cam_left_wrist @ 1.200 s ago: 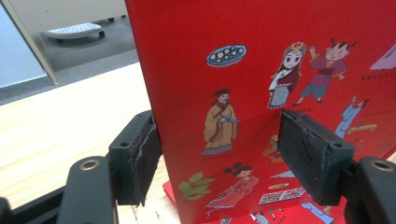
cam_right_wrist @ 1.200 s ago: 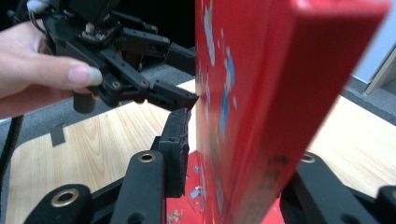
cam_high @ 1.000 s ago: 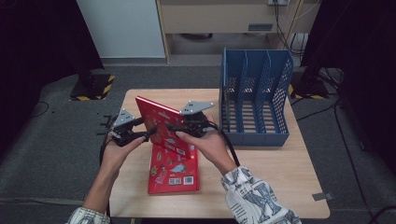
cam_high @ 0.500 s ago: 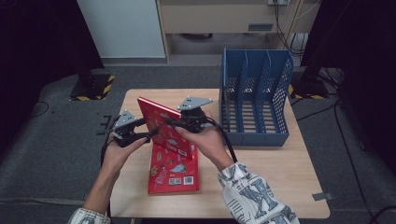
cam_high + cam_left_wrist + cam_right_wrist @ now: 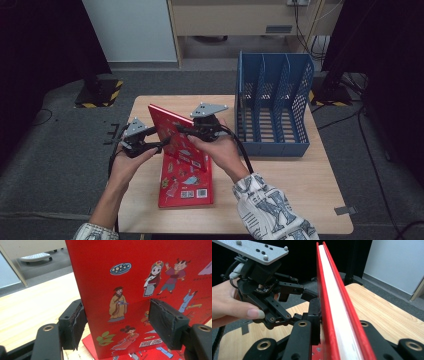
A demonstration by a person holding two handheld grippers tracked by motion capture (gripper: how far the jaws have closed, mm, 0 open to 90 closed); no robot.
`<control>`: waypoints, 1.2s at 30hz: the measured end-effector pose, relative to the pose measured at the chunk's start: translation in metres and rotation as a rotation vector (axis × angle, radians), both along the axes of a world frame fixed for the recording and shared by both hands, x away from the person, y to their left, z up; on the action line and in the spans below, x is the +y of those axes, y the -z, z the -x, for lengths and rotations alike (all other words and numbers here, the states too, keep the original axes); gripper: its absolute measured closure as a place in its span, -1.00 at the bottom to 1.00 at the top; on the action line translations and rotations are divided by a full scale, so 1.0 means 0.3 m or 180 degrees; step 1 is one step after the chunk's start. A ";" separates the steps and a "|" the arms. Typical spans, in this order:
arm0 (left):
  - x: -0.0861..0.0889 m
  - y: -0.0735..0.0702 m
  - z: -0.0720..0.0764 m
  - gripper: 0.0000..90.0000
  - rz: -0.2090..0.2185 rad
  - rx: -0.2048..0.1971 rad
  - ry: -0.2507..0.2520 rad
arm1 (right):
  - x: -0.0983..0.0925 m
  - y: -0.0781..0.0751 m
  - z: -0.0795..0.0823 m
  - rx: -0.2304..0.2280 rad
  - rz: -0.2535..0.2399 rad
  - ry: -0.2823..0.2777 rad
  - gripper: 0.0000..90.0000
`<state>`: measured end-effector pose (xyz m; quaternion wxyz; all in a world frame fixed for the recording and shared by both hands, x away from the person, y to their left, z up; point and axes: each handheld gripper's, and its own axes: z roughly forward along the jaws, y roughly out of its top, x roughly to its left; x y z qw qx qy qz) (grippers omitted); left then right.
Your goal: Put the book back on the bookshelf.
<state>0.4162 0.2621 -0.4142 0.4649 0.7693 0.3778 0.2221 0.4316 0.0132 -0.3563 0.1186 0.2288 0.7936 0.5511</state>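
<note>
A red picture book [image 5: 172,131] stands tilted on its lower edge above a second red book [image 5: 186,186] lying flat on the table. My right gripper [image 5: 183,129] is at the standing book's upper edge. In the right gripper view the book [image 5: 332,315] runs edge-on between the jaws of the right gripper [image 5: 337,326], which have just been closing and now pinch it. My left gripper [image 5: 162,144] is at the book's lower left. Its jaws are half apart in front of the cover [image 5: 150,265], with the left pad [image 5: 77,322] at the cover's edge. The left gripper [image 5: 310,305] points at that cover.
A blue mesh file rack [image 5: 272,100] with upright dividers stands at the table's back right. The wooden table [image 5: 285,195] has bare surface at the front right. A grey floor surrounds the table, with dark equipment at both sides.
</note>
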 end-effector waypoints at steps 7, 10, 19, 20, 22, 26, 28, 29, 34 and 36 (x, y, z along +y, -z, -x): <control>0.003 0.002 0.001 -0.34 0.0000 0.0001 0.0019 | -0.005 -0.001 -0.002 0.0000 0.0005 -0.0049 0.74; 0.010 0.022 -0.001 -0.46 -0.0015 0.0123 -0.0004 | -0.004 -0.001 0.001 -0.0030 0.0003 -0.0038 0.74; 0.062 0.105 0.015 -0.61 0.0019 0.0222 -0.0236 | -0.015 -0.001 -0.004 -0.0036 -0.0032 0.0033 0.75; 0.068 0.116 0.018 -0.62 0.0051 0.0232 -0.0256 | -0.017 -0.002 -0.005 -0.0042 -0.0031 0.0026 0.75; 0.079 0.140 0.021 -0.65 0.0048 0.0267 -0.0311 | -0.019 -0.006 -0.007 -0.0040 -0.0037 0.0042 0.75; 0.103 0.189 0.032 -0.68 0.0075 0.0353 -0.0385 | -0.023 -0.011 -0.011 -0.0044 -0.0037 0.0071 0.76; 0.115 0.218 0.041 -0.68 0.0061 0.0389 -0.0430 | -0.027 -0.015 -0.013 -0.0048 -0.0040 0.0103 0.76; 0.120 0.232 0.044 -0.68 0.0062 0.0419 -0.0438 | -0.028 -0.016 -0.014 -0.0052 -0.0041 0.0106 0.76; 0.141 0.279 0.052 -0.68 -0.0009 0.0513 -0.0546 | -0.037 -0.029 -0.018 -0.0064 -0.0027 0.0170 0.76; 0.151 0.289 0.054 -0.68 -0.0021 0.0523 -0.0586 | -0.043 -0.036 -0.019 -0.0083 -0.0034 0.0195 0.76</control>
